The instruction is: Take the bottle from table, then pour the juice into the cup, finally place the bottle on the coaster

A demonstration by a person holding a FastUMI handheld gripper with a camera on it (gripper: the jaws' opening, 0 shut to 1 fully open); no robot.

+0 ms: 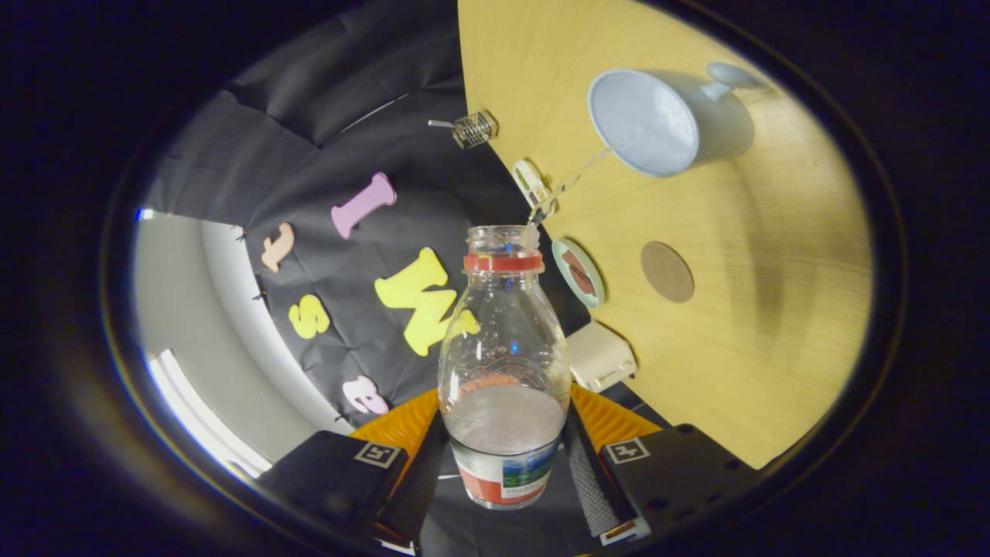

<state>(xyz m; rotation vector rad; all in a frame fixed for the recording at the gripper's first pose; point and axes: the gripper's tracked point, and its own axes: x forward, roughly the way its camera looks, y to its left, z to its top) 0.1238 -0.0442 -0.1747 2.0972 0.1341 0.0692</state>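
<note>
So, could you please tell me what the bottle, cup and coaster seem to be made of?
Bottle, gripped by the tool: clear glossy plastic, possibly glass; see-through with highlights. Cup: pale blue, smooth, likely ceramic or plastic. Coaster: matte brown, probably cork.

Two black blocks are seen on the gripper (504,464), each marked with a square black-and-white tag. Orange ribbed parts are set behind them; the fingers (592,483) are faced with grey textured pads.

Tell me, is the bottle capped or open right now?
Open. The bottle, clamped between the gripper fingers, has a bare mouth above its red ring, and a thin stream runs from it toward the cup.
</note>
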